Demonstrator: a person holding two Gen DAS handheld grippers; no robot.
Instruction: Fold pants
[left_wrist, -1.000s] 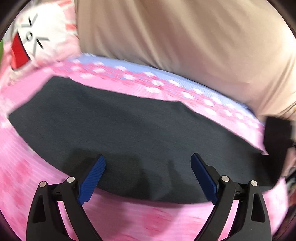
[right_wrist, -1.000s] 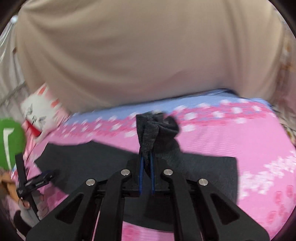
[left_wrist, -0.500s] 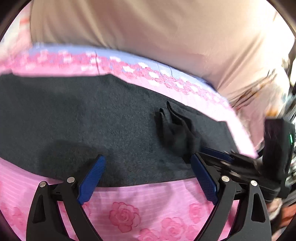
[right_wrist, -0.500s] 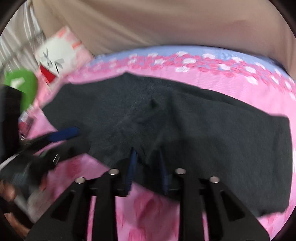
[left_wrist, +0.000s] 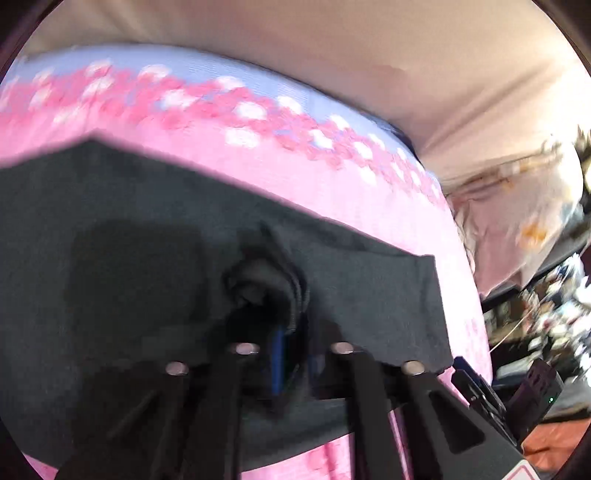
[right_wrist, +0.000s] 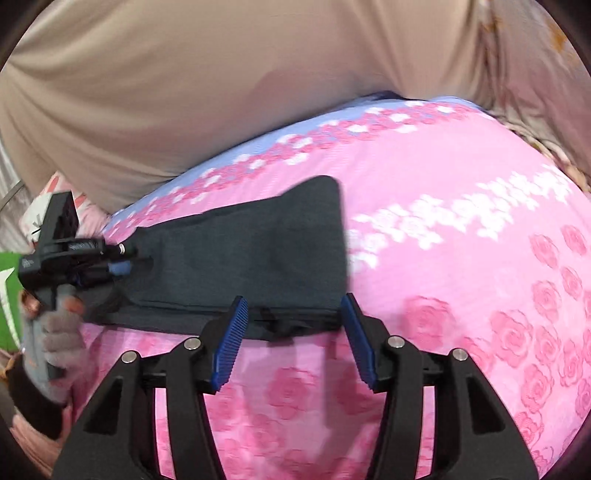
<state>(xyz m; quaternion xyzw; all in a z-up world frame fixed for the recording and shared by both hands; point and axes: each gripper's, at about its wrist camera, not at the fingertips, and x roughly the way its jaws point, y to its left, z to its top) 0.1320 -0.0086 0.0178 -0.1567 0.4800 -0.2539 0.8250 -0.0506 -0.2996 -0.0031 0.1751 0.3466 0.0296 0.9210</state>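
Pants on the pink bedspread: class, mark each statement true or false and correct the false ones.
1. The left gripper is shut on a bunch of the dark grey pants. True.
2. The right gripper is pinching the pants. False: its blue fingers stand apart, holding nothing.
3. The pants lie on a floral pink bedspread. True.
4. The pants hang in the air. False: they rest flat on the bedspread.

The dark grey pants (right_wrist: 258, 251) lie flat on the pink flowered bedspread, folded into a long strip with a doubled edge at the near side. One bunched-up bit (left_wrist: 266, 280) is pinched and rumpled.
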